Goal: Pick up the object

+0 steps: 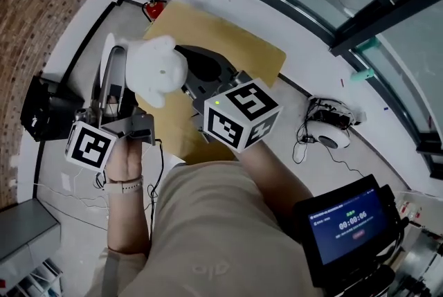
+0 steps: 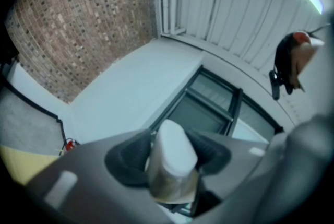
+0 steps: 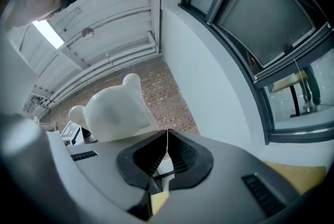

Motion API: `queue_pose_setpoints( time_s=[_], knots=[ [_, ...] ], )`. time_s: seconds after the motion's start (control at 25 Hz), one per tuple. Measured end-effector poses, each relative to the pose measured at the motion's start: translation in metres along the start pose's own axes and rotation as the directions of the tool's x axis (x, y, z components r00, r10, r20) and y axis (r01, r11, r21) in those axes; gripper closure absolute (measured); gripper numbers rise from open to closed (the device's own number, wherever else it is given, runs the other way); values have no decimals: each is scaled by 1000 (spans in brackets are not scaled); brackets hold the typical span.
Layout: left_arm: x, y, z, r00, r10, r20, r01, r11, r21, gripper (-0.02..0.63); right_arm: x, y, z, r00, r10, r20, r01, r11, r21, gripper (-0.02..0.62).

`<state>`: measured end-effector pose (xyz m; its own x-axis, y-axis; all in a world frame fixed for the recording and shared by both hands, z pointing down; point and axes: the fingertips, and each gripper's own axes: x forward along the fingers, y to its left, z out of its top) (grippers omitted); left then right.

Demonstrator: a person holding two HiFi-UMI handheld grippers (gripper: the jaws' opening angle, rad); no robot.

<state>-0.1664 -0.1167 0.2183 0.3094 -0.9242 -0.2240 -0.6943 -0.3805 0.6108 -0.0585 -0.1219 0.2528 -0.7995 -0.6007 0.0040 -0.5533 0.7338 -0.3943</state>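
Observation:
A white bear-shaped figure [image 1: 158,68] is held up off the floor in front of me. My left gripper [image 1: 121,73] is shut on it. In the left gripper view a rounded white part of the figure [image 2: 172,157] sits clamped between the dark pads [image 2: 130,157]. My right gripper [image 1: 192,67] is just right of the figure, with its marker cube [image 1: 242,114] near my chest. In the right gripper view its jaws [image 3: 166,152] are shut with nothing between them, and the figure [image 3: 116,113] rises just beyond their left side, ears up.
A tan mat [image 1: 239,39] lies on the pale floor below the grippers. A red fire extinguisher [image 1: 154,8] stands by the far wall, and a black box [image 1: 47,109] is at the left. At the right are a white device with cables [image 1: 331,131] and a screen [image 1: 349,223].

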Motion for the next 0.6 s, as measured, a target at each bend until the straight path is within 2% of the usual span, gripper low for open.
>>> queue_pose_setpoints(
  time_s=[0.6],
  knots=[
    [8, 1, -11, 1000, -14, -21, 14, 1000, -16, 400, -3, -9, -3, 1000, -24, -8, 24, 1000, -6, 584]
  ],
)
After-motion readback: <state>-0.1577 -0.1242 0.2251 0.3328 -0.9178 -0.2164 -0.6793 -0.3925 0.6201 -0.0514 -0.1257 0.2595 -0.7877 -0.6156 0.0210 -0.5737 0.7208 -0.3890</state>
